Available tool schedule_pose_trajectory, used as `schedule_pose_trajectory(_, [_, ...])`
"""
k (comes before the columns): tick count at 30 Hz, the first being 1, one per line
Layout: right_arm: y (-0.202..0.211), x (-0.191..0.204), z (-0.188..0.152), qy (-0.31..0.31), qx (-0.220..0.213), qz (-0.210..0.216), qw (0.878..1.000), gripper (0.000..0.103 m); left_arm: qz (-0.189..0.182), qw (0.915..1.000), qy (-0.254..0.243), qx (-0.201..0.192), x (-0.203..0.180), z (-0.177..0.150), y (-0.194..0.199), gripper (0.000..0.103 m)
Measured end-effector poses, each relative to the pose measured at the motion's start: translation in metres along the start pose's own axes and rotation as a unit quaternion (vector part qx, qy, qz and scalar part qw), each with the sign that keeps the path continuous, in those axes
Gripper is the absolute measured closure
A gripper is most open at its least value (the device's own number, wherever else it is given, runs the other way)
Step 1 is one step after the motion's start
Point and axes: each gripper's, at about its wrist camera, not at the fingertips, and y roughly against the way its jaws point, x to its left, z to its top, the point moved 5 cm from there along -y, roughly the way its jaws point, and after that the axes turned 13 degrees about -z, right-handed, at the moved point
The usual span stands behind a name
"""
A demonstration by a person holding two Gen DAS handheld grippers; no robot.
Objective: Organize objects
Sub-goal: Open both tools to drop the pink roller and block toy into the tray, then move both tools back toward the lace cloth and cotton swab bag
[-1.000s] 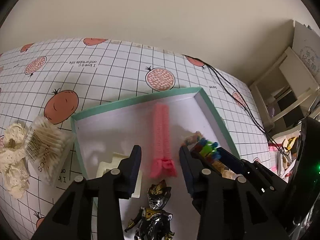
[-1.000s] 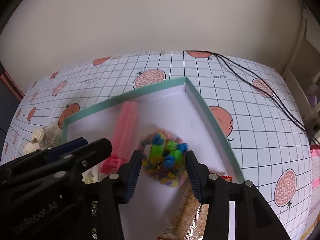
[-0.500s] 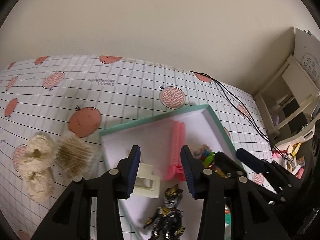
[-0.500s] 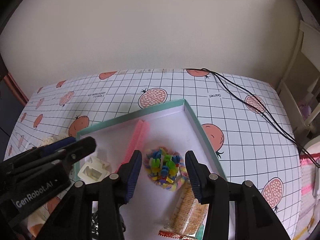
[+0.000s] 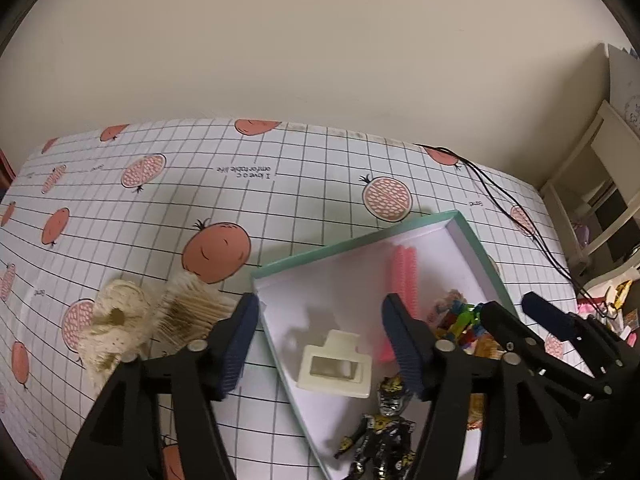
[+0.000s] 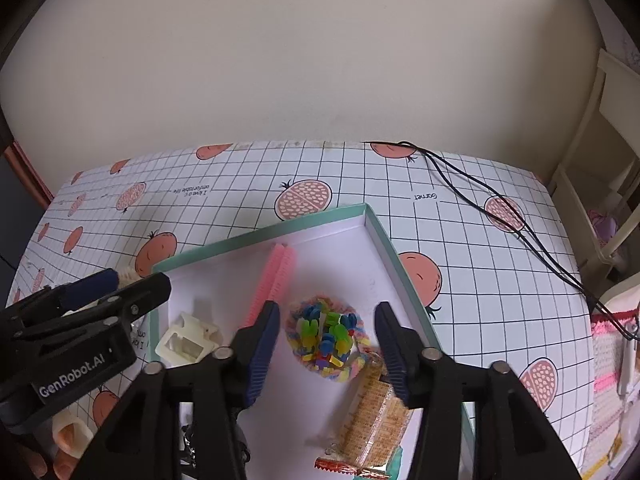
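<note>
Nearest the left wrist camera, the left gripper (image 5: pixel 320 336) hangs with its fingers spread wide and nothing between them, straddling the near-left rim of the box (image 5: pixel 352 242); the left finger is over the tablecloth (image 5: pixel 304 168), the right one over the box floor. Just beyond it inside the box lie a cream hair clip (image 5: pixel 334 366) and, closer to the near edge, a dark toy figure (image 5: pixel 384 432). The right gripper (image 6: pixel 326 340) is also wide apart and empty, hovering above the pile of coloured hair ties (image 6: pixel 326 338), with a wrapped cracker packet (image 6: pixel 372 412) beside its right finger against the box's right wall. A pink comb (image 6: pixel 272 282) runs from the middle of the box toward the far wall, leaving bare floor in the far-left part of the box. Outside, left of the box, a pack of cotton swabs (image 5: pixel 188 312) sits touching a cream crocheted piece (image 5: pixel 116 328). Farther off the tablecloth is open up to the wall, apart from a black cable (image 6: pixel 500 216) crossing its far-right corner.
</note>
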Motion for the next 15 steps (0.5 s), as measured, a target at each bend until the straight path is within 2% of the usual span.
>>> schedule_pose_trajectory(4, [0.000, -0.003, 0.000, -0.008, 0.000, -0.003, 1.000, 0.037, 0.007, 1.0000, -0.001, 0.003, 0.005, 0.001, -0.001, 0.031])
schedule_pose_trajectory(7, [0.000, -0.005, 0.001, -0.015, -0.001, 0.004, 1.000, 0.026, 0.018, 0.9998, 0.003, 0.001, 0.011, 0.001, 0.001, 0.020])
schedule_pose_trajectory(11, [-0.001, -0.006, 0.000, -0.017, 0.001, 0.007, 1.000, 0.017, 0.018, 0.9998, 0.005, -0.001, 0.016, 0.002, 0.003, 0.018])
schedule_pose_trajectory(13, [-0.001, -0.005, 0.000, -0.015, 0.001, 0.008, 1.000, 0.013, 0.020, 0.9998, 0.009, -0.002, 0.019, 0.002, 0.003, 0.009])
schedule_pose_trajectory(15, [-0.001, -0.004, 0.001, -0.014, -0.003, 0.012, 1.000, 0.006, 0.022, 0.9997, 0.011, -0.007, 0.021, 0.003, 0.004, 0.006])
